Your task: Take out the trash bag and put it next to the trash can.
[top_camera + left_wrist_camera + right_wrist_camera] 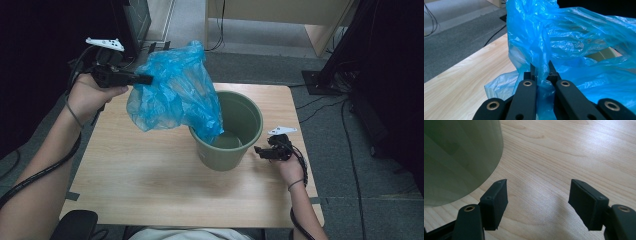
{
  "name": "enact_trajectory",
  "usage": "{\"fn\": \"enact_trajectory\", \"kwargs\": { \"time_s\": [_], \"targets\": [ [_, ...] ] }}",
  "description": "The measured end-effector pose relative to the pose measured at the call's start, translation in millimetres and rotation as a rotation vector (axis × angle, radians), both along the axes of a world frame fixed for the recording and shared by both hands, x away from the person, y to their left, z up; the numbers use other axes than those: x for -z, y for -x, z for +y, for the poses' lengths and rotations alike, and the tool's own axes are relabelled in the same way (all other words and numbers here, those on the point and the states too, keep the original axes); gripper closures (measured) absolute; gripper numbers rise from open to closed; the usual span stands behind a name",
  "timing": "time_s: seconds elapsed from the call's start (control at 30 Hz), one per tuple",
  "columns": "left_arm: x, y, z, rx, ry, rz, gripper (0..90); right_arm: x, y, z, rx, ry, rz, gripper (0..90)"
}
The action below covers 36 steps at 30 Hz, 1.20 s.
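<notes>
Your left hand-held gripper (541, 72) was clenched on a bunched fold of the blue bag (172, 92), the jaws nearly together with the thin plastic pinched between them. From that grip the bag hung out ahead of and below the jaws, held up above the surface (150, 175), and its lowest corner dipped over the near rim and into the green bucket (240, 127). The rest of the bag billowed to the gripper side of the bucket, well outside the rim.

To do this step well, you needed the bag's mouth found and opened, not just a wad of film lowered in. A pinch on a gathered fold like this one would likely carry several layers at once, so I judge it wiser to have kept the grip high and let the bag hang free until one edge showed.

Your right hand-held gripper (537, 200) was released, jaws spread wide and holding nothing, low over the surface just beside the bucket's outer wall, on the side away from the bag. From there it was well placed to steady the bucket or to reach up and take the opposite edge of the bag. The bucket looked light and might have slid if the bag dragged on its rim.
</notes>
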<state>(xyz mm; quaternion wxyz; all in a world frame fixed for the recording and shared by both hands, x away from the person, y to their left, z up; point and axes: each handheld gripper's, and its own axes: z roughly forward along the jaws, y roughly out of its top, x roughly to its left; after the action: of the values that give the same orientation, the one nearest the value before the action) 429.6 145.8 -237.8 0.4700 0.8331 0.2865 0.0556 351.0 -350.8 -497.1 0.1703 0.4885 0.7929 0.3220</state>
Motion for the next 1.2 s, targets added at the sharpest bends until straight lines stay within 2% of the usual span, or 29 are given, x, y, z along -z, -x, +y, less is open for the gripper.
{"fn": "enact_trajectory", "kwargs": {
  "time_s": [0.33, 1.2],
  "targets": [
    [-10.9, 4.3, 30.2, -0.048, 0.003, -0.016, 89.8, 0.4, 0.0, -0.9, 0.003, -0.002, 0.003, 31.2],
    [-14.4, 16.8, 103.5, -0.179, 0.015, -0.018, 89.7, 1.3, -0.1, -1.7, 0.005, 0.002, 0.004, 31.3]
  ]
}}
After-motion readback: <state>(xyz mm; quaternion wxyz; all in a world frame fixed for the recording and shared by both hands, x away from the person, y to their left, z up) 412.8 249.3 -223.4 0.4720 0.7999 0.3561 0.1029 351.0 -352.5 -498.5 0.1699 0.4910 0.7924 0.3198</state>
